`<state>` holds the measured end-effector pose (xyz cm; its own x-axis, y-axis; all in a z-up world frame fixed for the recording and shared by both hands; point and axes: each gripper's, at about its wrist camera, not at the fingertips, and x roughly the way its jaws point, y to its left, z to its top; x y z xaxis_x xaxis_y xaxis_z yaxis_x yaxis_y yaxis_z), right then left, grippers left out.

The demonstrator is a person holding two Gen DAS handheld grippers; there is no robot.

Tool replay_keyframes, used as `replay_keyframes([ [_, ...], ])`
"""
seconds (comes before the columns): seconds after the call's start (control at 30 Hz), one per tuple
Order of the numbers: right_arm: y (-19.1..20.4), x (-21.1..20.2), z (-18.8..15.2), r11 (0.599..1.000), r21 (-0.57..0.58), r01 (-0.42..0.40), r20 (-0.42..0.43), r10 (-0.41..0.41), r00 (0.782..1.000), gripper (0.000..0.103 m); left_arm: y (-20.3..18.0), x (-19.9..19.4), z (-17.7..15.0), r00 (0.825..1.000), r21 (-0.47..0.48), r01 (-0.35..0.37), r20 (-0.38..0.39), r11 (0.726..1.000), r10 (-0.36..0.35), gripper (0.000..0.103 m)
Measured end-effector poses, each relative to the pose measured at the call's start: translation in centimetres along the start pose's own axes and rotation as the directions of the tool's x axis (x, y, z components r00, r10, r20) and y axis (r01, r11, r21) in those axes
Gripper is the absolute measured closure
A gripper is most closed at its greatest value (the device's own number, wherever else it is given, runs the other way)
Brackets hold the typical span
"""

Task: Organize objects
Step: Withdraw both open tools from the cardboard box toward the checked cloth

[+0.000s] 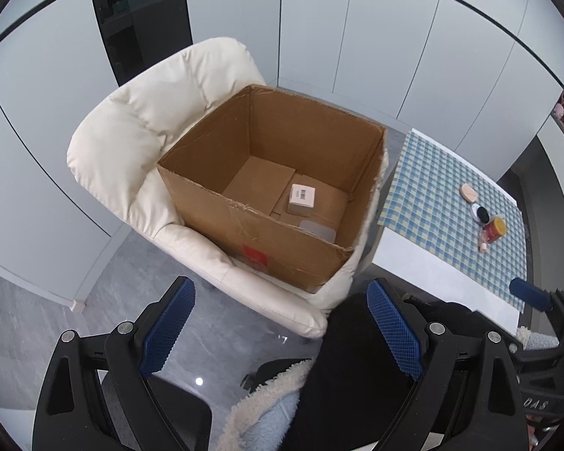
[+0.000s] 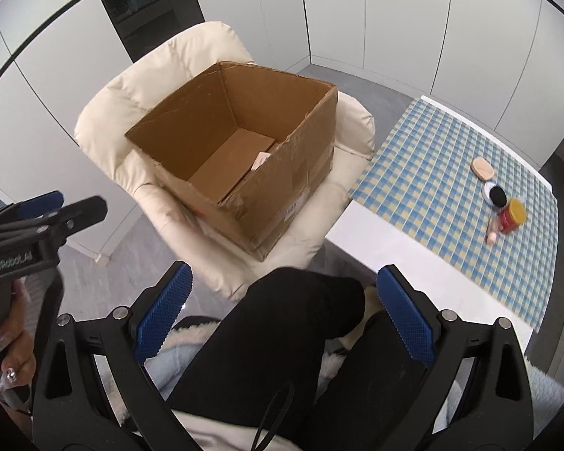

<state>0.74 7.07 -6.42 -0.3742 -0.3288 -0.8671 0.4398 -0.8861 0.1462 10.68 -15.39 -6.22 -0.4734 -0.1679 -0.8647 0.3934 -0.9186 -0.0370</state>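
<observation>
While wide open, both tools [image 1: 280,332] [image 2: 284,319] hold nothing.

black claw [image 2: 282,323], blue pads [image 2: 161,315] (ridged), black trousers [image 2: 274,338]

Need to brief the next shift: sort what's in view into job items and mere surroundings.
Job items:
- cardboard box
- small labelled carton inside it
- red jar with yellow lid
- black round puff
- beige oval pad
- left tongs, right tongs, both open

Surroundings:
- cream armchair
- checked tablecloth
- white wall panels
</observation>
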Motion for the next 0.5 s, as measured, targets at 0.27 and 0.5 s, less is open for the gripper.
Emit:
replay_keyframes([
  [0.27, 0.3, -3.0, -2.7, 1.0, -0.003, 0.006, 0.025, -0.006, 1.0, 0.003, -0.1, -2.8, -2.1, 0.999, -0.007, 0.012, 0.033, 1.0, -0.011, 0.01],
  [0.5, 0.6, -4.6, -4.5, 1.0, 0.001, 0.014, 0.031, -0.014, 0.999, 0.003, 1.1, -4.3, -4.3, 0.999, -0.036, 0.016, 0.042, 0.999, -0.015, 0.01],
])
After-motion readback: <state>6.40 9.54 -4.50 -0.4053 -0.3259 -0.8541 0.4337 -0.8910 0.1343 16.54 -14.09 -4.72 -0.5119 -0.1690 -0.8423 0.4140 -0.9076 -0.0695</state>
